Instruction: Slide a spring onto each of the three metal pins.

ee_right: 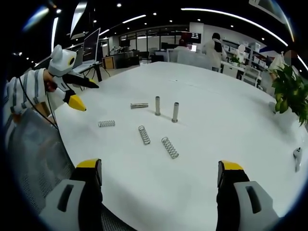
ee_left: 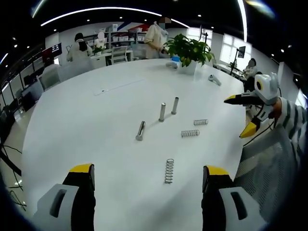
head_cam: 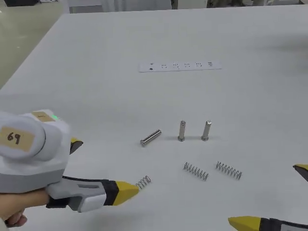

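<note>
Left tongs (head_cam: 101, 167) sit near left over the big white counter (head_cam: 96, 72), wide open, holding nothing. Right tongs (head_cam: 270, 195), near right, gape empty too. Two pins (head_cam: 182, 130) stand in the middle; a third pin (head_cam: 150, 137) lies flat to their left. One spring (head_cam: 143, 182) lies just beside the left tongs' tip, two more springs (head_cam: 196, 171) between the tongs.

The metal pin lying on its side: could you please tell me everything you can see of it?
The lying pin is a silvery, shiny metal cylinder with a slightly wider head at one end. It rests flat on the white table, angled, left of the nearest upright pin in the head view and apart from it. It carries no spring; the nearest spring lies separate from it. Only the table touches it.
</note>
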The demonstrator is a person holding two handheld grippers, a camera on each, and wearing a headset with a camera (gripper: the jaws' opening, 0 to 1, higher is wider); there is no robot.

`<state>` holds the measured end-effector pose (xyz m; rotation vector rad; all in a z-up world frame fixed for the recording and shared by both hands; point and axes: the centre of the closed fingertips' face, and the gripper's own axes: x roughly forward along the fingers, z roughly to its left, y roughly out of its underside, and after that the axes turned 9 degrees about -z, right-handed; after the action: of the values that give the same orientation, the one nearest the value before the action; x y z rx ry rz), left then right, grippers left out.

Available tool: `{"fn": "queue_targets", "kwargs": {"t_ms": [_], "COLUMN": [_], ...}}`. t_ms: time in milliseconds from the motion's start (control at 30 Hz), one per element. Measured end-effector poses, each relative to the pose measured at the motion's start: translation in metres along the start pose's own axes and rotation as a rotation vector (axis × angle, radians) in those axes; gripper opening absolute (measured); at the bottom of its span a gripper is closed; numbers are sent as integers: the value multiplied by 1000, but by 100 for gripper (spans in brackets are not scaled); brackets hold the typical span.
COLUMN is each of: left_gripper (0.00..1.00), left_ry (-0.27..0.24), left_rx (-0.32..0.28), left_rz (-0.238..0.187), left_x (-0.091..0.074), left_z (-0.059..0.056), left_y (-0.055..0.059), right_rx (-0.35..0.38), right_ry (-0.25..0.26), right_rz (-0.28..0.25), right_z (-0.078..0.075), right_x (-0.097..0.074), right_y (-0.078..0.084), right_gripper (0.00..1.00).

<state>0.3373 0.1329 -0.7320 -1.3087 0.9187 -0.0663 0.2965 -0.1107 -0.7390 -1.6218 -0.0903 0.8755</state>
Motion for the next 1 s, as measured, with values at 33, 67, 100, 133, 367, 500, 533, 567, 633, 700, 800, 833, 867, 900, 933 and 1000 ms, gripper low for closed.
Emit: {"fn": "queue_targets", "kwargs": {"t_ms": [33,67,100,133,367,500,533,567,633,700,800,833,867,900,933,1000], "left_gripper": [90,90,90,90,89,89,88,88,88,87,87,87,87,87,87,86], "left_ry": [2,6,9,11,34,42,42,43,48,53,63,68,75,78,81,84], "left_rx": [1,5,6,7,30,38,41,47,55,65,79,87,96,103,109,115], "left_rz": [3,2,0,0,0,-9,-9,-10,-11,-16,-18,-15,-8,-4,0,8], "left_x": [1,2,3,4,15,21,23,25,28,31,35,37,38,39,40,43], "left_z": [0,-1,-2,-2,-5,-5,-4,-3,0,1,3,2,2,2,2,3], "left_y": [-1,-2,-3,-4,-11,-16,-16,-18,-22,-26,-30,-30,-30,-30,-30,-29], "right_rx": [0,3,6,10,23,27,25,24,26,20,11,14,16,19,21,21], "right_ry": [1,4,4,5,3,2,1,-2,-11,-9,0,1,1,1,0,-2], "right_rz": [0,1,1,-1,0,2,3,3,8,14,18,19,17,16,17,16], "right_z": [0,-1,-1,-1,0,1,1,2,4,5,4,4,4,4,4,5], "right_x": [0,0,0,0,0,1,1,1,2,2,2,2,2,2,3,3], "right_y": [0,1,1,1,2,2,2,2,3,3,3,4,3,3,3,3], "right_gripper": [99,99,99,99,99,99,99,99,98,98,99,99,99,99,99,99]}}
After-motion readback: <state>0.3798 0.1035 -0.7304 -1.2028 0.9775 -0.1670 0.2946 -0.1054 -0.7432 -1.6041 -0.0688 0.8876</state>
